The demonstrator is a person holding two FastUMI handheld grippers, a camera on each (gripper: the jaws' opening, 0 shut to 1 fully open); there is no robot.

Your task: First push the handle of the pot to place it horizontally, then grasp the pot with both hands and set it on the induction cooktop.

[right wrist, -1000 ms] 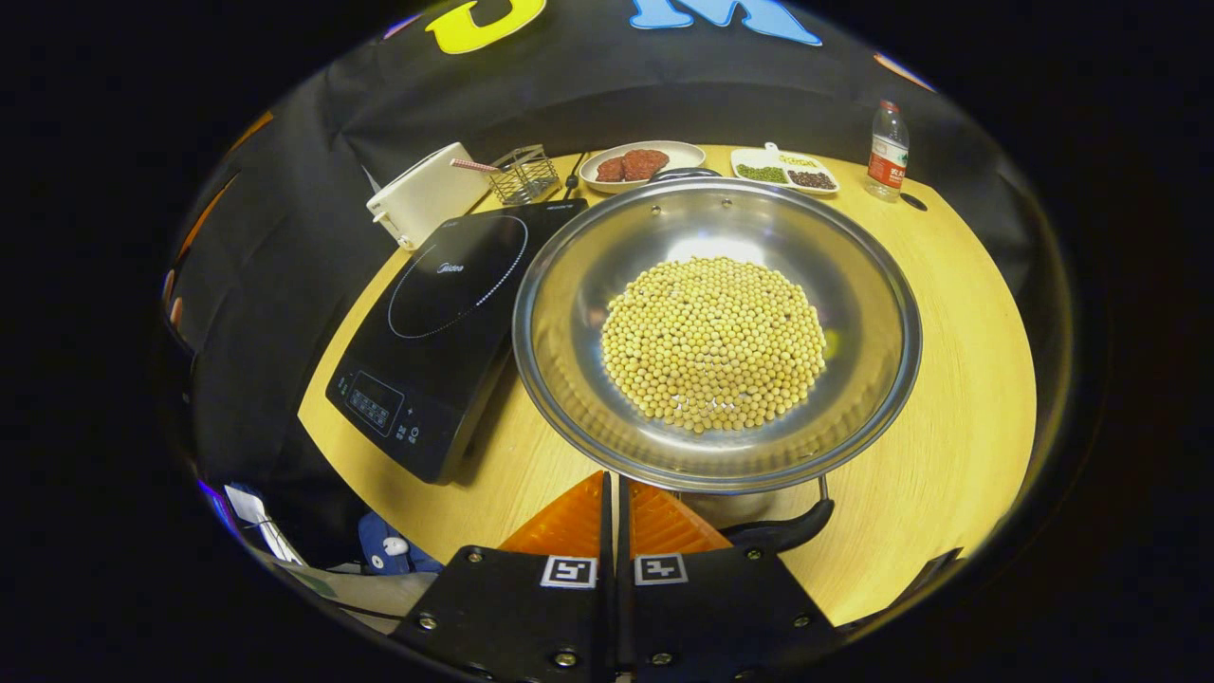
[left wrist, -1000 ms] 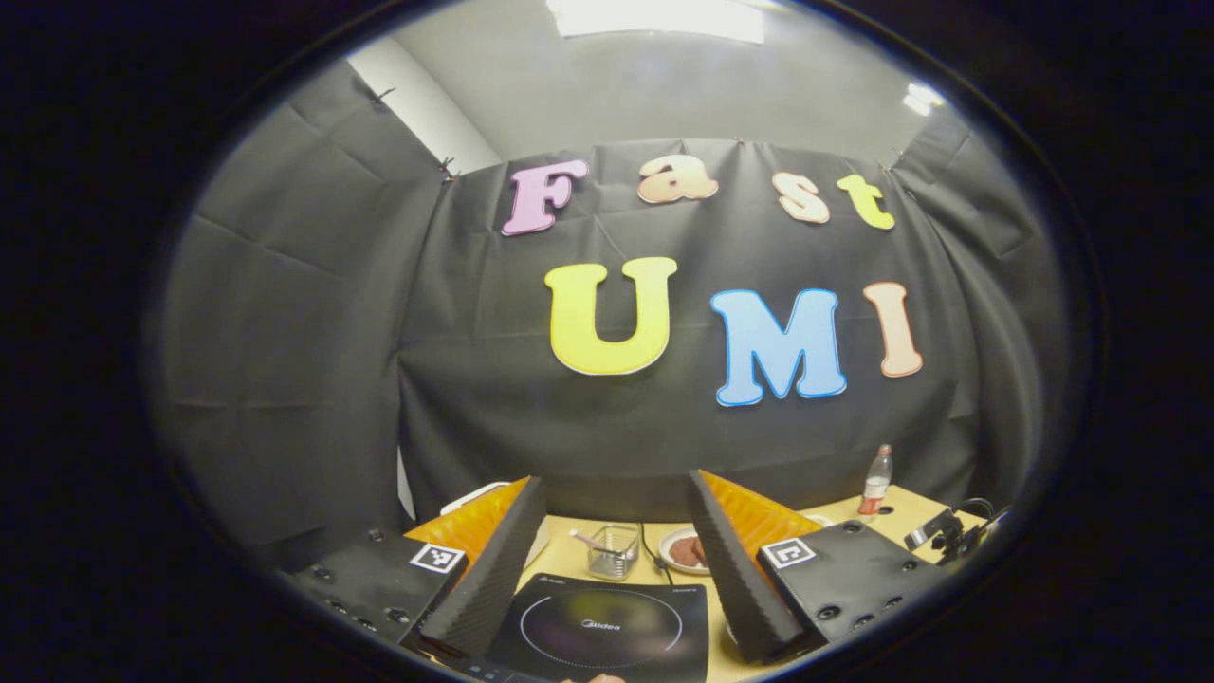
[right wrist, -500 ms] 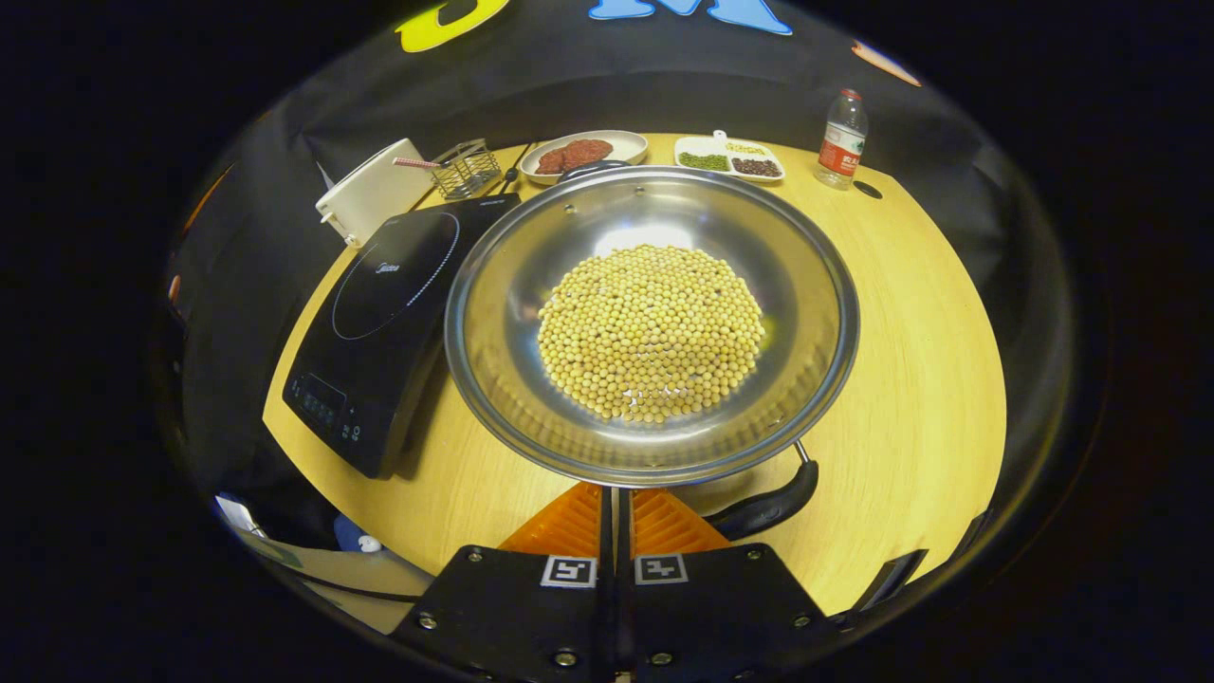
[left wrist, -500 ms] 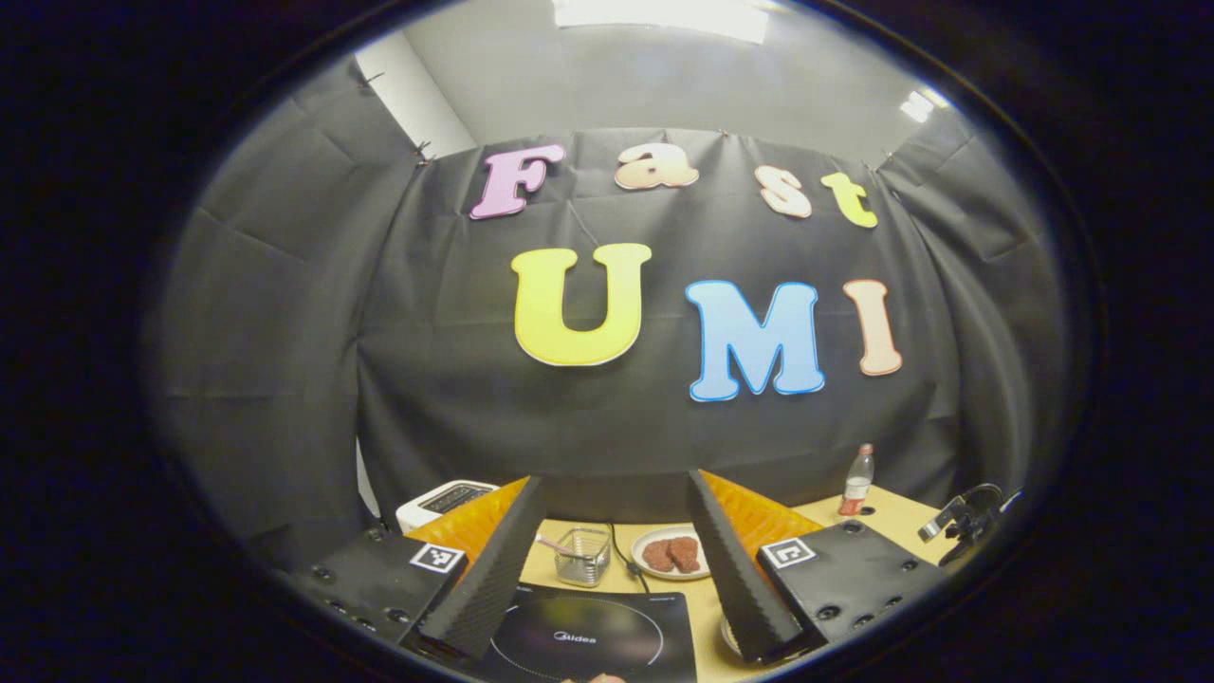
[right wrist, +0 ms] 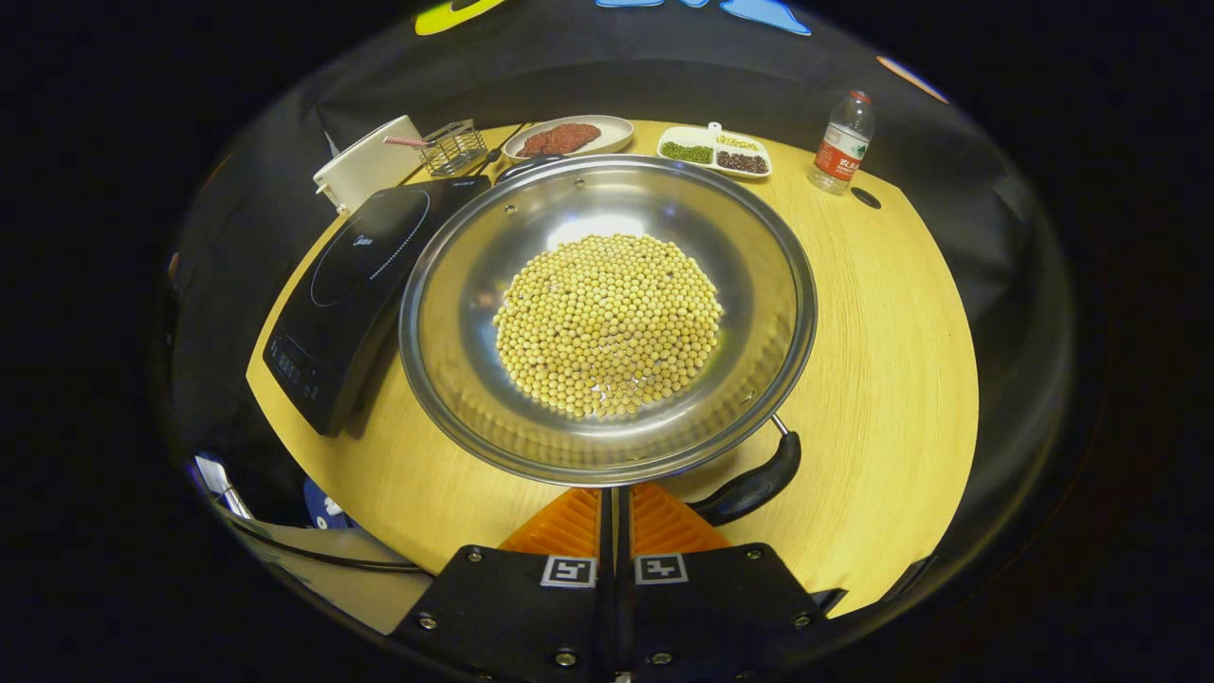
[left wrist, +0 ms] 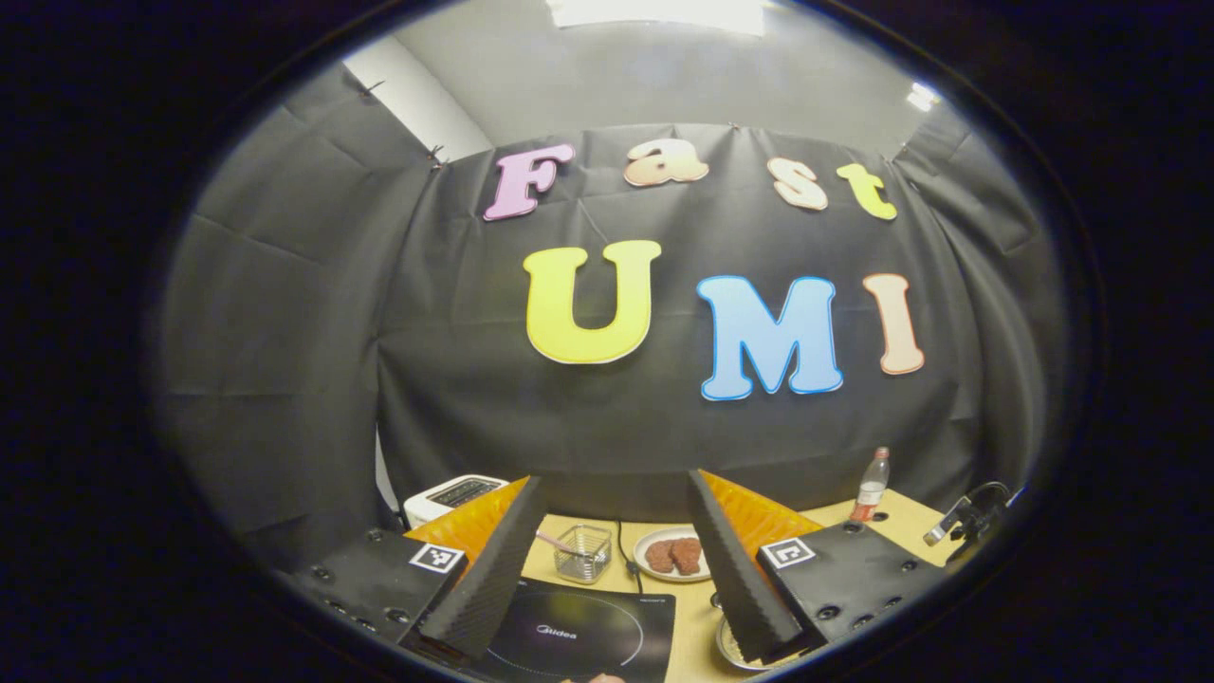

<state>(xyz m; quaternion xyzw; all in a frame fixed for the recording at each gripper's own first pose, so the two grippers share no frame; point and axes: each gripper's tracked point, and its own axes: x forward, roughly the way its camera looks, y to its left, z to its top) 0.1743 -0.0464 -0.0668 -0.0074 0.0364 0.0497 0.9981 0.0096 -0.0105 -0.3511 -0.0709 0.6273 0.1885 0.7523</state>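
A steel pot (right wrist: 607, 318) holding a heap of yellow soybeans (right wrist: 607, 323) sits on the wooden table (right wrist: 901, 360), next to the black induction cooktop (right wrist: 356, 285) on its left. The pot's black handle (right wrist: 754, 484) juts from the near right rim, slanting down toward my right gripper (right wrist: 615, 493). That gripper is shut; its fingertips lie under the pot's near rim, just left of the handle. My left gripper (left wrist: 615, 479) hovers open over the cooktop (left wrist: 579, 636), pointing at the booth wall. A sliver of the pot (left wrist: 730, 655) shows by its right finger (left wrist: 735, 569).
Along the table's far edge stand a white appliance (right wrist: 365, 171), a wire basket (right wrist: 453, 147), a plate of meat (right wrist: 567, 138), a divided dish of beans (right wrist: 716, 152) and a bottle (right wrist: 839, 142). Bare tabletop lies right of the pot.
In the right gripper view the pot has slid left toward the cooktop and its handle has swung out to the right. The left gripper swayed slightly and stays open.
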